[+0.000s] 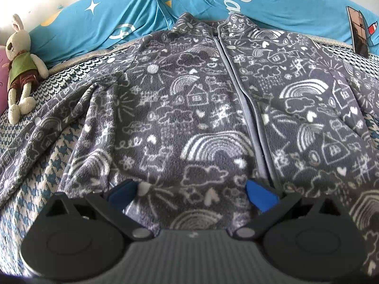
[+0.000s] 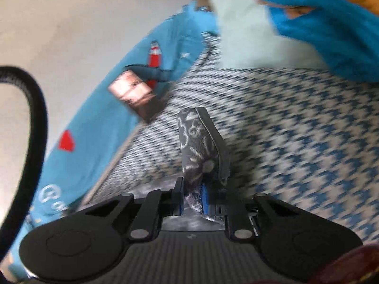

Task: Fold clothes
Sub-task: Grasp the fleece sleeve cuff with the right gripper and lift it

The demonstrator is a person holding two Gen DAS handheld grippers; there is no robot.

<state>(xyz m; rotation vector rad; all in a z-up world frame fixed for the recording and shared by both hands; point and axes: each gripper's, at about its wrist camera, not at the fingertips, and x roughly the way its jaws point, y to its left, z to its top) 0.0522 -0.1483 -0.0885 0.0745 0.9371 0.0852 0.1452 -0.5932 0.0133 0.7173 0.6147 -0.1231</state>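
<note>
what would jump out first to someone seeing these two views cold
The grey fleece jacket with white doodle print, spread front-up and zipped across the houndstooth bed cover, fills the left wrist view. The left hand-held gripper is open over its hem, while the right hand-held gripper pinches a piece of the same fleece. A stuffed rabbit lies far left.

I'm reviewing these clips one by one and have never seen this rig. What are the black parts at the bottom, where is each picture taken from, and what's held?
There is no robot: a person holds two hand-held grippers, each with a fisheye camera looking along its fingers. In the left view, the left gripper is open above a grey patterned fleece jacket spread on a houndstooth bed cover, with a plush rabbit nearby. In the blurred right view, the right gripper is shut on a jacket fold.
</note>
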